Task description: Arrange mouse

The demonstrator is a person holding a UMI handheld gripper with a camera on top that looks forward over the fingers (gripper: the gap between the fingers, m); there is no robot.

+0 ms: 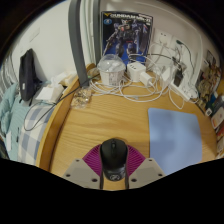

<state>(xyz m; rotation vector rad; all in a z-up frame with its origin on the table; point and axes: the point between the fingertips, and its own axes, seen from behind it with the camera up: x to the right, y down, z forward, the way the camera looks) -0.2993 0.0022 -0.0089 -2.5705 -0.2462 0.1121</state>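
Mouse: black mouse (113,152) sat right up close, on the wooden desk (100,122), between the two fingers and partly over their tips.
Gripper: gripper (112,170) had its grey fingers (82,171) spread to either side of the mouse, magenta pads (96,158) hugging its flanks; whether both actually pressed on it, I could not tell.
Mouse's seat: its underside looked to rest on the desk surface, rear end nearest the camera.
Mat: pale blue mat (174,131) lay flat on the desk, off to the right of the mouse and a little beyond it, well apart.
Desk ahead of the mouse: bare wood ran straight on from the mouse to a tangle of white cables (135,92).
Round gadget: white dome-shaped device (110,71) stood far beyond the mouse, at the back of the desk, almost dead ahead.
Adapters: white plugs and a power strip (158,76) sat beyond the mouse, to the right of the dome.
Poster: robot-figure box art (128,37) stood upright behind the dome, against the wall.
Left of the mouse: white box (48,94) and a dark second mouse-like object (27,70) sat off the desk's left edge, far from the mouse.
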